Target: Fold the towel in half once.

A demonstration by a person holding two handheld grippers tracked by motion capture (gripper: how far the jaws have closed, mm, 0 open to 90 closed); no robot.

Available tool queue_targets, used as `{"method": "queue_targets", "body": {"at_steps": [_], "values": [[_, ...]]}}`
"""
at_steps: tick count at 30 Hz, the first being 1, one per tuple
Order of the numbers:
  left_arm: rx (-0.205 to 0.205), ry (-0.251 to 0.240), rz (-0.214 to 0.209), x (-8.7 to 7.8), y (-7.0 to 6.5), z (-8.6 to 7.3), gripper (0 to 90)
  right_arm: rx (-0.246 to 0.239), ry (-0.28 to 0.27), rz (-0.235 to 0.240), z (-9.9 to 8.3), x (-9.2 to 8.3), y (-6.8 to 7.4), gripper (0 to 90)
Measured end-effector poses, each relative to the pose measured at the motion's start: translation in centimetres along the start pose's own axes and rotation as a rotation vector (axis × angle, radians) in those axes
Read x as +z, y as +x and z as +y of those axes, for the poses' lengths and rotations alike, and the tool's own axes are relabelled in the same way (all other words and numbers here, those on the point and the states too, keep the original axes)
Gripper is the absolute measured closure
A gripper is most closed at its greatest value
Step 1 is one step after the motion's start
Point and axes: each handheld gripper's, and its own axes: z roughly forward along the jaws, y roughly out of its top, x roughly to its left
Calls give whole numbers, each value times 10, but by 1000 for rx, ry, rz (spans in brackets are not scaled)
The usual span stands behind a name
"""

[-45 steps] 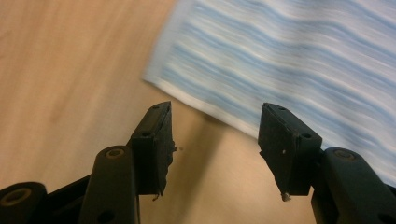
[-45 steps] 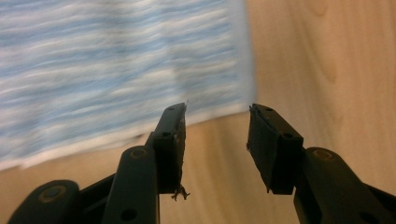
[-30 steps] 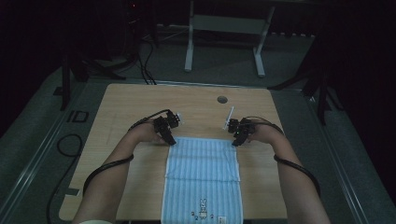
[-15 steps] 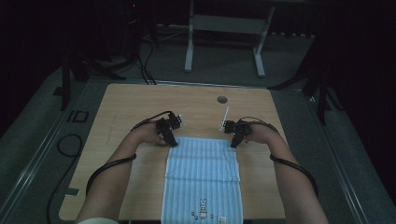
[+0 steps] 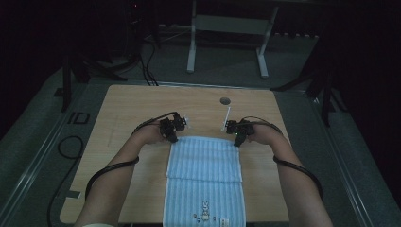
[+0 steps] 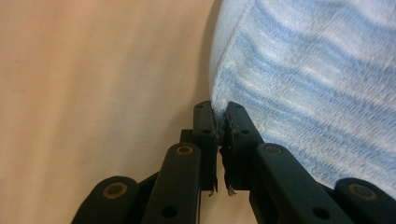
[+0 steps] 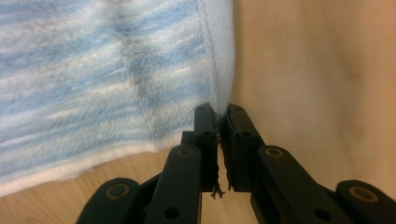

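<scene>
A blue-and-white striped towel (image 5: 203, 165) lies on the wooden table (image 5: 142, 104), with a fold line across its middle. My left gripper (image 5: 171, 138) sits at the towel's far left corner. In the left gripper view its jaws (image 6: 220, 109) have just closed and pinch the hem of the towel (image 6: 317, 84). My right gripper (image 5: 237, 141) is at the far right corner. Its jaws (image 7: 220, 109) have also just been closing and grip the towel's edge (image 7: 102, 70). Both corners rest low on the table.
A small round hole (image 5: 225, 100) is in the tabletop beyond the towel, and a thin white stick (image 5: 227, 116) lies beside the right hand. A rabbit motif (image 5: 204, 208) marks the towel's near end. A metal frame (image 5: 227, 42) stands on the floor behind the table.
Both hands stay at the towel's far corners, barely shifted. The towel lies as before.
</scene>
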Motion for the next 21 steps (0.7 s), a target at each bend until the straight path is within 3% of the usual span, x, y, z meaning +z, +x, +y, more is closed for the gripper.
{"method": "queue_targets", "body": {"at_steps": [1,4,6,7,8,12,13,14,15,17,18,21], "values": [[-3,-21,36,-8,5,3,848,-1,-13,-16,2,-7,-3,847],[-15,-34,64,-16,10,5,848,4,-27,-44,3,-15,-6,846],[-33,-59,79,-24,15,6,847,18,-64,-103,4,-29,-12,846],[-42,-78,127,-33,20,6,847,22,-75,-121,4,-34,-15,846],[-42,-78,127,-33,20,6,847,22,-75,-121,4,-34,-15,846],[-56,-140,157,-53,26,6,846,39,-136,-217,5,-72,-24,846],[-72,-163,198,-64,28,5,847,44,-151,-241,4,-81,-24,846],[-72,-163,198,-64,28,5,847,44,-151,-241,4,-81,-24,846],[-88,-178,202,-70,30,5,847,61,-182,-275,3,-97,-27,846],[-104,-215,241,-82,32,6,847,66,-197,-300,3,-104,-28,847],[-108,-227,243,-88,33,7,846,79,-222,-343,2,-118,-31,846],[-114,-254,329,-109,35,12,846,96,-243,-395,3,-137,-33,847]]}}
